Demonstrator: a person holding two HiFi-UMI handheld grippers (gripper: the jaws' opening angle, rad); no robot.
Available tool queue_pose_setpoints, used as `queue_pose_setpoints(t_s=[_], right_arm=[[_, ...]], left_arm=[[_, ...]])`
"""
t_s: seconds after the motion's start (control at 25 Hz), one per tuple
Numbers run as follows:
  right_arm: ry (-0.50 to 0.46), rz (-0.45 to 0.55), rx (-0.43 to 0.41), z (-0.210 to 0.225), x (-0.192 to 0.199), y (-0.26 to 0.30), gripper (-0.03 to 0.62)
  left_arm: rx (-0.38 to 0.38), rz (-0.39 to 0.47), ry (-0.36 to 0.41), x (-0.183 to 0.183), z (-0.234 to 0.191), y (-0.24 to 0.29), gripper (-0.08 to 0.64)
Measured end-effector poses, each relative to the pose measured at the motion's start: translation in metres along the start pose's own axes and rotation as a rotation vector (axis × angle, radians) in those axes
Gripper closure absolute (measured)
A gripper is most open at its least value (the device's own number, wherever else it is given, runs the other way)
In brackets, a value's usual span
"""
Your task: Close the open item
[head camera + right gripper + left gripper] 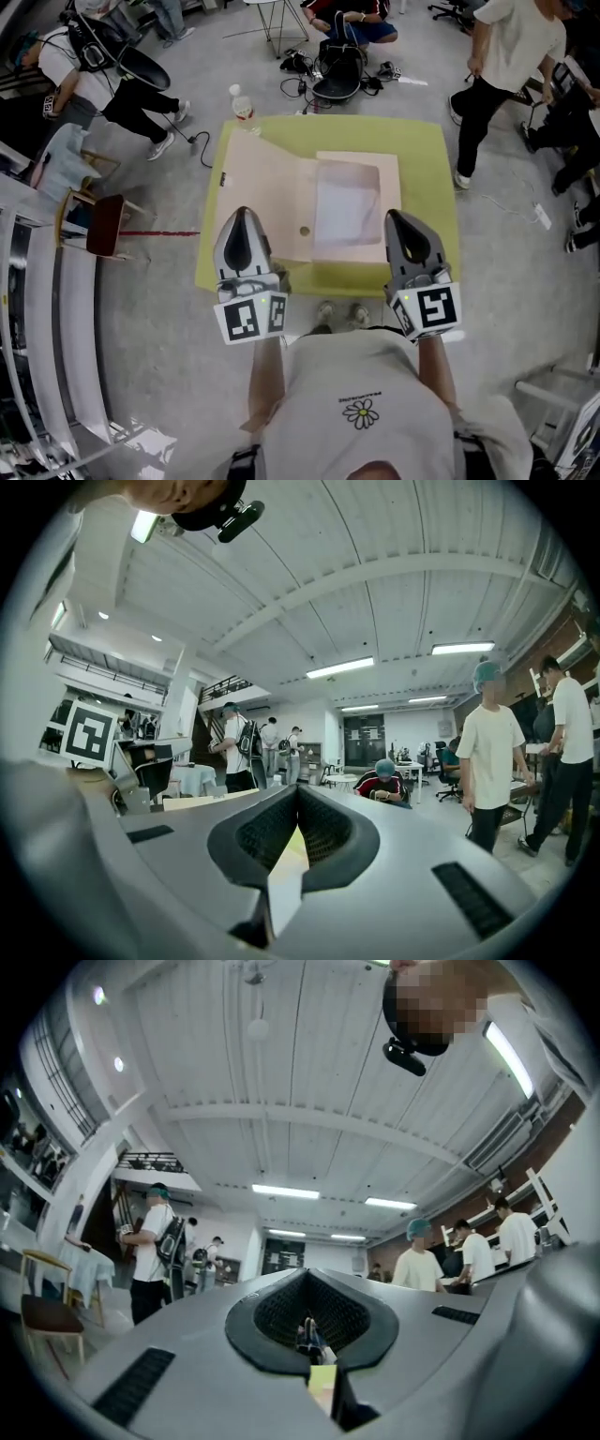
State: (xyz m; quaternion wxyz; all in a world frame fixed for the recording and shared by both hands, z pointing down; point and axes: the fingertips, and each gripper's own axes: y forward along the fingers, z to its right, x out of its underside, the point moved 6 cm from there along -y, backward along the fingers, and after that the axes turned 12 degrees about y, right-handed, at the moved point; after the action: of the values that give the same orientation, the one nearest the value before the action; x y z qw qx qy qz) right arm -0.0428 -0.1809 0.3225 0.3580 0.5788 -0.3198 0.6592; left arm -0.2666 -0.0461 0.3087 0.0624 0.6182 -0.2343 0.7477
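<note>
No lettering can be read. The person's pale grey T-shirt (361,441) carries a short line of print above a daisy emblem, too small to make out. The pale pink cardboard box (267,192) bears a tiny dark label at its left edge, also illegible.

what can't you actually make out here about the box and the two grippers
- Head view: the near corners of the open box are hidden behind the left gripper and the right gripper.
- Head view: the box's inside is washed out pale, so contents cannot be told.
- Head view: the dark label on the lid edge is too small to read.
- Both gripper views: tilted up at the ceiling, so the box is out of frame.
</note>
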Motion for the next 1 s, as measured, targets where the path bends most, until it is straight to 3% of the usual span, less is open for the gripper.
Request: queue_pose_setpoints(t_s=[0.04,0.12,0.28,0.4,0.48,0.68,0.92,1.0], right_arm=[[-0.008,-0.004,-0.005,-0.001,0.0,0.0,0.578],[-0.022,-0.012,-0.005,-0.001,0.0,0.0,0.578],[0.001,-0.026,-0.021,-0.005,0.003,0.0,0.578],[0.0,-0.045,-0.044,-0.011,0.007,0.004,0.578],[-0.006,-0.054,-0.059,-0.014,0.009,0.007,0.578],[-0.014,-0.077,-0.063,-0.016,0.014,0.01,0.578],[-0.017,-0.1,-0.016,-0.007,0.021,0.001,0.578],[-0.037,-0.098,-0.006,-0.003,0.021,-0.002,0.578]], left_arm=[[-0.034,0.006,-0.011,0.0,-0.012,-0.002,0.546],[-0.094,0.008,-0.069,0.004,-0.037,-0.007,0.446],[-0.234,-0.026,-0.185,0.033,-0.083,-0.036,0.347],[-0.314,-0.021,-0.395,0.068,-0.104,-0.066,0.298],[-0.334,-0.031,-0.492,0.09,-0.107,-0.078,0.285],[-0.296,-0.141,-0.583,0.131,-0.093,-0.078,0.278],[-0.176,-0.172,-0.76,0.161,-0.071,-0.066,0.279],[-0.139,-0.182,-0.778,0.169,-0.067,-0.062,0.28]])
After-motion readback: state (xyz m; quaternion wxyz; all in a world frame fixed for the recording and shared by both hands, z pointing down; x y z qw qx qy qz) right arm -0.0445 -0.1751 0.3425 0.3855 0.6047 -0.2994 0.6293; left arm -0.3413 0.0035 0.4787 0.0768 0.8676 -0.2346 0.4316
